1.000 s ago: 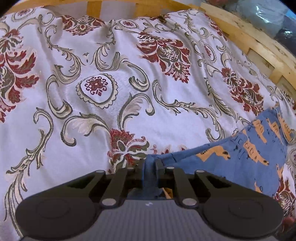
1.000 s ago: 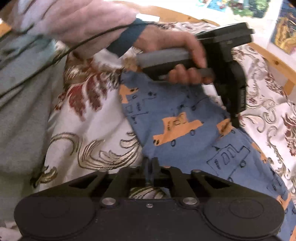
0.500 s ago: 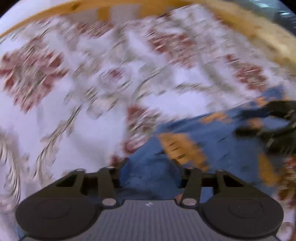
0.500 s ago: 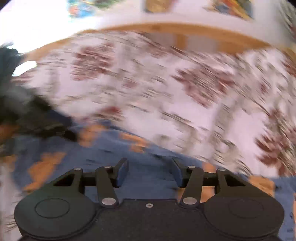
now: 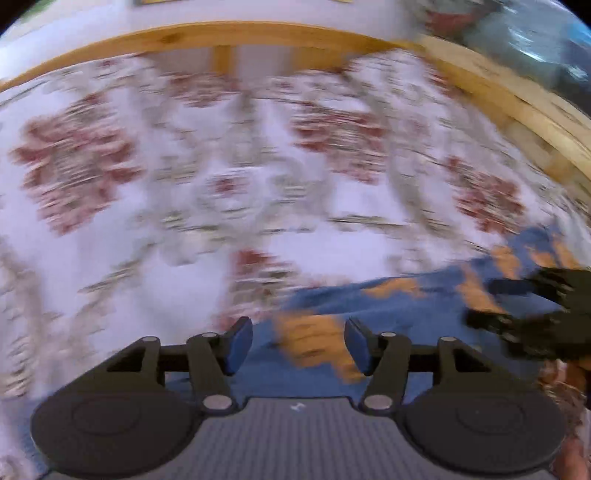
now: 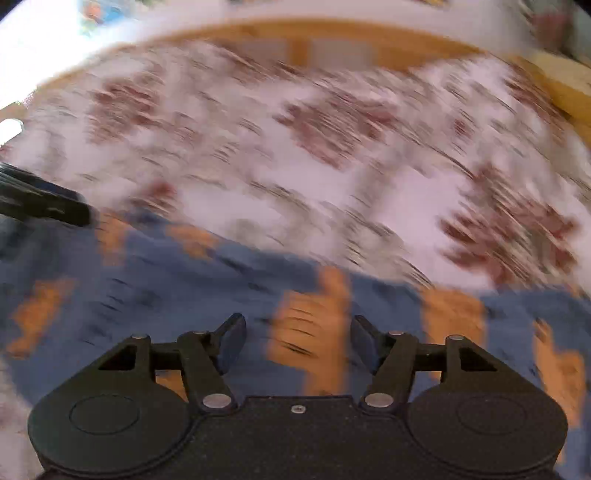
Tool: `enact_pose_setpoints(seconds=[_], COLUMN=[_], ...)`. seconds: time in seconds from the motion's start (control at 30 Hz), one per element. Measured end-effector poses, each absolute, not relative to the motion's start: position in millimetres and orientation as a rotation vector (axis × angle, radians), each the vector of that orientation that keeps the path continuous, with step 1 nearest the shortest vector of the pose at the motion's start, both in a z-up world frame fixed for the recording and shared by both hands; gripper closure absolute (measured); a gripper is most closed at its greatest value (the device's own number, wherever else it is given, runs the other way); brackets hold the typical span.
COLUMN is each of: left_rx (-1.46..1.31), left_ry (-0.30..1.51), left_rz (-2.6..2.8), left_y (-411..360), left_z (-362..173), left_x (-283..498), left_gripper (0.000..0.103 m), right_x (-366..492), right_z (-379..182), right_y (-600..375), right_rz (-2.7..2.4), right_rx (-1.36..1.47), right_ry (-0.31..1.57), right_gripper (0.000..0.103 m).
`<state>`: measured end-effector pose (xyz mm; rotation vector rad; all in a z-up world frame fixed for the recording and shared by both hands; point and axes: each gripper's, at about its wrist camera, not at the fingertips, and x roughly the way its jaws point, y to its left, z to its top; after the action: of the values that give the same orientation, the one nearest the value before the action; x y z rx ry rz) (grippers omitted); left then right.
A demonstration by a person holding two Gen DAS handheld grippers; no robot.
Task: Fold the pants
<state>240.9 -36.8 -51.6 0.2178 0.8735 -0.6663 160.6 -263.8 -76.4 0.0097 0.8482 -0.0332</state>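
Note:
The blue pants [image 5: 391, 306] with orange prints lie on a flowered bedspread [image 5: 184, 192], blurred by motion. My left gripper [image 5: 298, 345] hovers open over the pants' near left end, nothing between its fingers. The right gripper [image 5: 532, 317] shows as a dark blur at the right edge of the left wrist view. In the right wrist view the pants [image 6: 184, 288] spread across the lower half, and my right gripper [image 6: 298, 343] stands open above them, holding nothing. The left gripper [image 6: 40, 203] is a dark blur at the left edge there.
A wooden bed rail [image 5: 221, 35] curves along the far side and down the right [image 5: 517, 107]. The same rail [image 6: 295, 37] runs behind the bedspread [image 6: 332, 147] in the right wrist view. Bundled items [image 5: 535, 33] sit beyond the rail at the top right.
Both grippers were shut on the pants' edge a second ago; both have let go and now stand open. Both cameras have swung up toward the far rail, blurring the views.

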Motion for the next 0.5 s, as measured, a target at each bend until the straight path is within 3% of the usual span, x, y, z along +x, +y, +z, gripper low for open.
enact_pose_setpoints(seconds=[0.13, 0.27, 0.43, 0.5], left_rx=[0.393, 0.41, 0.514, 0.6], left_ry=[0.861, 0.899, 0.86, 0.872], left_rz=[-0.712, -0.695, -0.752, -0.772], left_y=[-82, -93, -91, -98], left_z=[-68, -75, -54, -52], left_x=[228, 246, 268, 280], left_gripper=[0.038, 0.04, 0.042, 0.051], right_x=[143, 116, 124, 127], right_z=[-58, -41, -48, -50], right_y=[-297, -316, -301, -283], right_rz=[-0.193, -0.139, -0.02, 0.045], right_rx=[0.066, 0.138, 0.155, 0.117], right_ry=[0.825, 0.777, 0.824, 0.834], right_gripper=[0.035, 0.021, 0.02, 0.02])
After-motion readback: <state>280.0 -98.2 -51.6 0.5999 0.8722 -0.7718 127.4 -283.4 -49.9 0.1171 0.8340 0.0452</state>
